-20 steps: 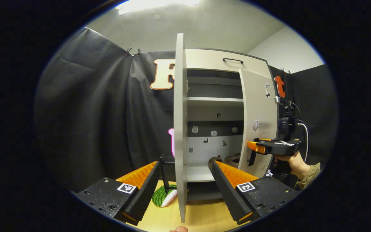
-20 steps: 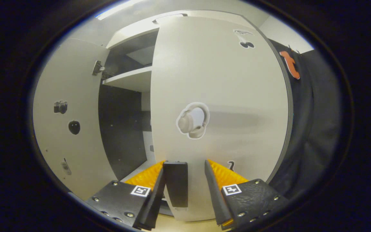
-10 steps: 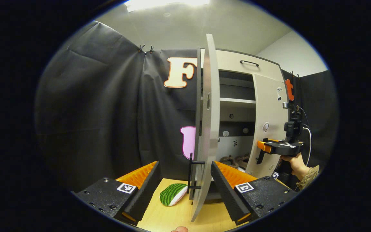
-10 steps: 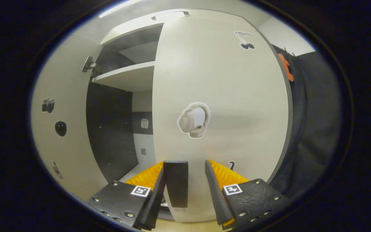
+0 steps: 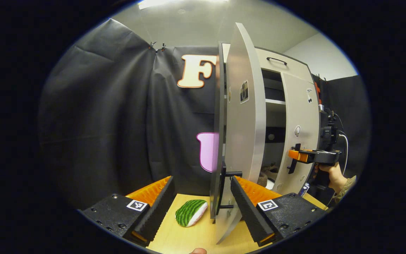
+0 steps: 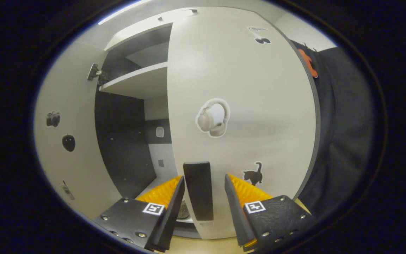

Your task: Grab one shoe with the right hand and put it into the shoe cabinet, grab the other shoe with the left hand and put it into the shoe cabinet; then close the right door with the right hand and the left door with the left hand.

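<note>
Left gripper view: the left gripper [image 5: 200, 197] has its fingers spread wide, astride the left door [image 5: 241, 141] with nothing pinched. The door's handle [image 5: 224, 188] sits between the fingers, close to the inner face of the right-hand finger; I cannot tell whether they touch. The door stands part-way swung, edge-on to the camera. Farther off, the right gripper [image 5: 294, 160], held by a hand [image 5: 331, 174], is up against the right door [image 5: 300, 134], which is also not yet shut. The shoes [image 5: 268, 173] lie low inside the cabinet [image 5: 256, 58], in the gap between the doors. A watermelon-slice toy [image 5: 190, 212] lies on the table [image 5: 189, 240] just beside the left door's foot.

Risk here: if both doors swing in together their free edges may clash, or the left door may catch the right gripper. The open fingers could also slip off the handle.

Right gripper view: the right gripper [image 6: 203, 195] is spread, with the right door's handle [image 6: 198, 190] standing between the fingers, clear of both as far as I can judge. A headphone sticker [image 6: 213, 118] and a cat sticker [image 6: 253, 173] mark the door. A loose straddle may let the door bounce back.

Hard to make out: the shoes are dim and largely screened by the doors; a dark shape low behind the left-hand finger may be one, though I cannot be sure
</note>
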